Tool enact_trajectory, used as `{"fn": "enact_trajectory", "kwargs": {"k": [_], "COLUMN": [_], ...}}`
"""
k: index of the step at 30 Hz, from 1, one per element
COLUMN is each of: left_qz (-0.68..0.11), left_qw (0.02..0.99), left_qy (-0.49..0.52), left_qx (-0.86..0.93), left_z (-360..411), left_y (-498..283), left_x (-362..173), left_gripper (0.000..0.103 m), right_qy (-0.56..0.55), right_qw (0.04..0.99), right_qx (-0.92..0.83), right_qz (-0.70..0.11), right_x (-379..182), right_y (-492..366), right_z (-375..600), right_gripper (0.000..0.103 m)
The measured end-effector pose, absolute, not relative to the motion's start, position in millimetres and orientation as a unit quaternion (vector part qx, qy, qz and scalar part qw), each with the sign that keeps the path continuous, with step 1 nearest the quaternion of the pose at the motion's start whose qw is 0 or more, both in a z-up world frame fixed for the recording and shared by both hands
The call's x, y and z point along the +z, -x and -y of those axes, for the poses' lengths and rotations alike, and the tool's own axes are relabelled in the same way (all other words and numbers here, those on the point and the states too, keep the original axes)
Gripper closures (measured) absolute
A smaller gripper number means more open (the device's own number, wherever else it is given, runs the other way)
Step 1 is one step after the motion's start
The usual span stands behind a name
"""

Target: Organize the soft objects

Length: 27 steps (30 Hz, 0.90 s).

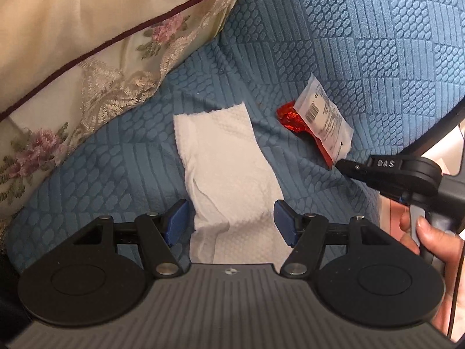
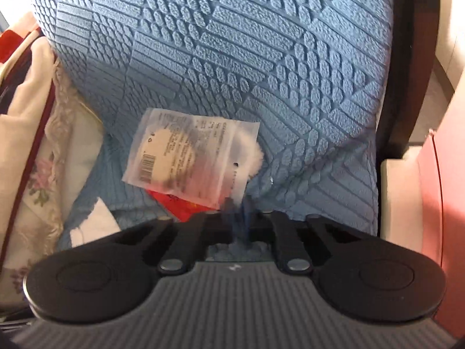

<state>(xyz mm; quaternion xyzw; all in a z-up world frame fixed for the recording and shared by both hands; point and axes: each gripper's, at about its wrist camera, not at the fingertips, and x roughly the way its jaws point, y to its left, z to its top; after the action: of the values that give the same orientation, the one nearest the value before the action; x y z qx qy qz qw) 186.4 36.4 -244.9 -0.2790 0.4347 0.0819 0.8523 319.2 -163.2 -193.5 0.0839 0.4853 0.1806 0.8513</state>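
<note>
While my right gripper (image 2: pixel 237 206) pinches shut on the corner of the light, crinkly, slippery packet (image 2: pixel 189 151) on the blue seat cover (image 2: pixel 261 58), my left gripper (image 1: pixel 231 221) hangs open astride the limp, tear-prone tissue (image 1: pixel 223 157), best taken mid-fold.

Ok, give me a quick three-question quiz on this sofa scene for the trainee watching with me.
1. True or false: the left gripper has its fingers open on either side of the white paper towel.
2. What lies under the clear packet? A) red foil wrapper B) green sock C) metal spoon
3. Fill in: the right gripper is ___ on the packet's corner.
Key: 1 true; 2 A; 3 shut.
</note>
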Motion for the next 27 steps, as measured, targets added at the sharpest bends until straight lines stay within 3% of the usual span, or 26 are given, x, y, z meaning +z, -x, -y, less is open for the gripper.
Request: {"fn": "enact_trajectory", "kwargs": {"k": [10,13,17,21,27], "left_qz": [-0.436,-0.436,-0.437,-0.438,-0.420], "left_qw": [0.851,0.850,0.854,0.860,0.875], "left_qy": [0.280,0.285,0.273,0.252,0.230], "left_qx": [0.083,0.076,0.076,0.073,0.072], "left_z": [-37.5,-39.0,-34.7,-27.6,-19.8], "left_y": [-185.1,-183.0,-181.8,-182.2,-174.7], "left_x": [-243.7,-244.9,-246.4,-247.7,-243.8], "left_gripper": [0.034,0.040,0.058,0.089,0.095], "right_qy": [-0.118,-0.117,-0.122,-0.124,-0.118], "right_qw": [0.854,0.856,0.856,0.857,0.863], "right_qx": [0.183,0.175,0.169,0.180,0.188], "right_qz": [-0.472,-0.472,-0.472,-0.467,-0.455], "right_x": [-161.9,-158.0,-152.5,-145.9,-134.7], "right_y": [-301.3,-296.3,-287.0,-275.4,-257.3], "right_z": [176.3,182.2,195.4,197.0,199.9], "right_gripper": [0.099,0.099,0.100,0.100,0.100]}}
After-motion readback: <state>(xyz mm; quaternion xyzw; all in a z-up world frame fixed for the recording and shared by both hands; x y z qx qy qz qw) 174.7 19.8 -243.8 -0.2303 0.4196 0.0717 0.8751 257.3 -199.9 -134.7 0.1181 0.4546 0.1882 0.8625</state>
